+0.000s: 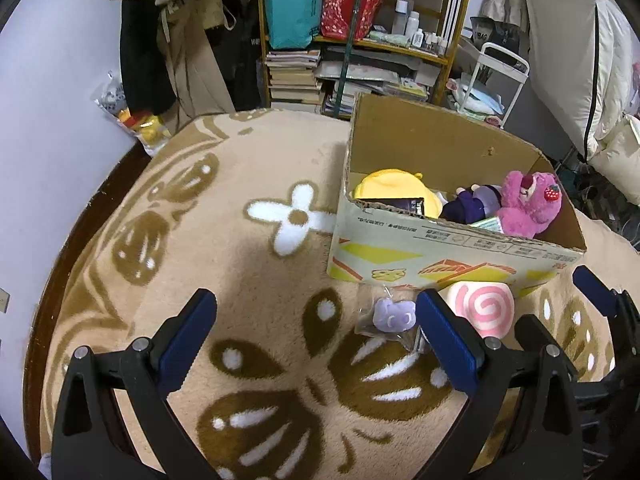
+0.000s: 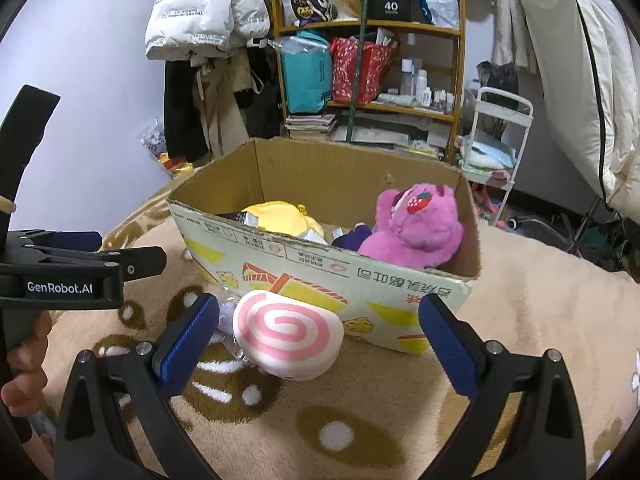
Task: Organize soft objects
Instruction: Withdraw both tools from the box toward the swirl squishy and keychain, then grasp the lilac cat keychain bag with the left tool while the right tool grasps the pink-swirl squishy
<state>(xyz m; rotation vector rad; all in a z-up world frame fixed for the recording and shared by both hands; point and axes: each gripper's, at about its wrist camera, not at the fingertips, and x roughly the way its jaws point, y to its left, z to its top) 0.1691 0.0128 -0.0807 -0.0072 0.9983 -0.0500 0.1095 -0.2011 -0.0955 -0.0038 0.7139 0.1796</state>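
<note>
A cardboard box (image 1: 456, 240) (image 2: 320, 256) stands on the beige blanket. Inside it lie a pink plush bear (image 1: 528, 204) (image 2: 416, 224), a yellow plush (image 1: 396, 190) (image 2: 280, 216) and a dark purple doll (image 1: 476, 202) (image 2: 356, 236). A pink-and-white swirl cushion (image 1: 486, 306) (image 2: 286, 330) leans against the box's front. Beside it lies a small lilac plush in a clear bag (image 1: 394, 314) (image 2: 226, 316). My left gripper (image 1: 316, 316) is open over bare blanket, left of the lilac plush. My right gripper (image 2: 316, 320) is open, with the swirl cushion between its fingers but untouched.
The beige blanket (image 1: 256, 264) (image 2: 540, 304) with brown and white patterns covers the surface. A wooden shelf (image 1: 360, 36) (image 2: 372, 72) with bags and books stands behind, coats (image 1: 180, 52) hang at left, and a white cart (image 1: 496, 80) (image 2: 496, 136) sits at right. A hand (image 2: 24, 360) holds the left gripper.
</note>
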